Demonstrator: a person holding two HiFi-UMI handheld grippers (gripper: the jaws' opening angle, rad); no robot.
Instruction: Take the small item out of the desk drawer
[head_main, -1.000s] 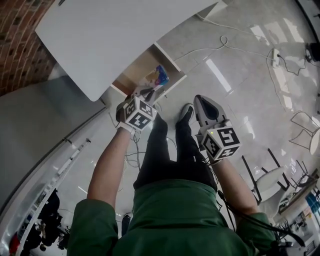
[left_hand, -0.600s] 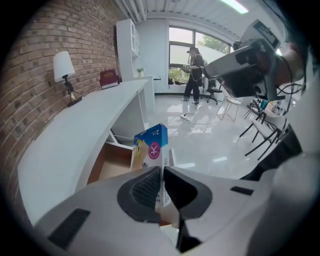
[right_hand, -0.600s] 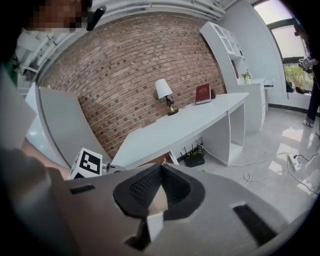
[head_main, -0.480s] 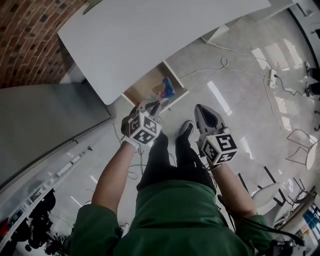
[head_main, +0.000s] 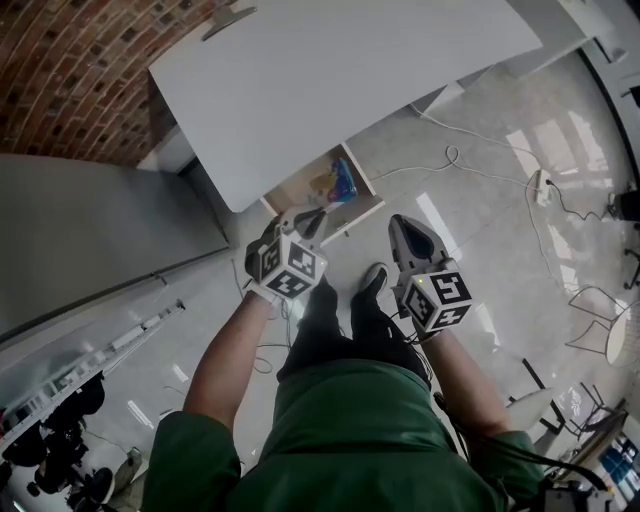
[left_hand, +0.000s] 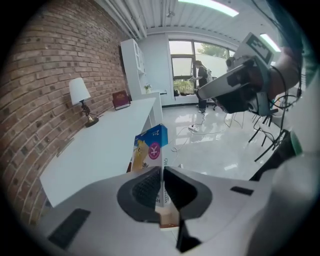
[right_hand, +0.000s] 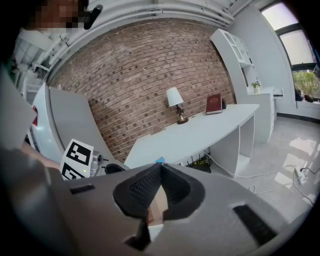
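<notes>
Gleaming floor (head_main: 480, 230), white desk (head_main: 330, 80), brick wall (head_main: 90, 70).

Print on my box, markers on my cubes

The small box (left_hand: 149, 150) pinched in my left gripper (left_hand: 161, 171) carries a pink circle with a white "¥" sign. On its blue top corner stand small white characters, perhaps "2+1", but I cannot read them surely. The print on its side is too small. My left cube (head_main: 289, 270) and right cube (head_main: 440, 300) bear black-and-white square markers, no letters.
</notes>
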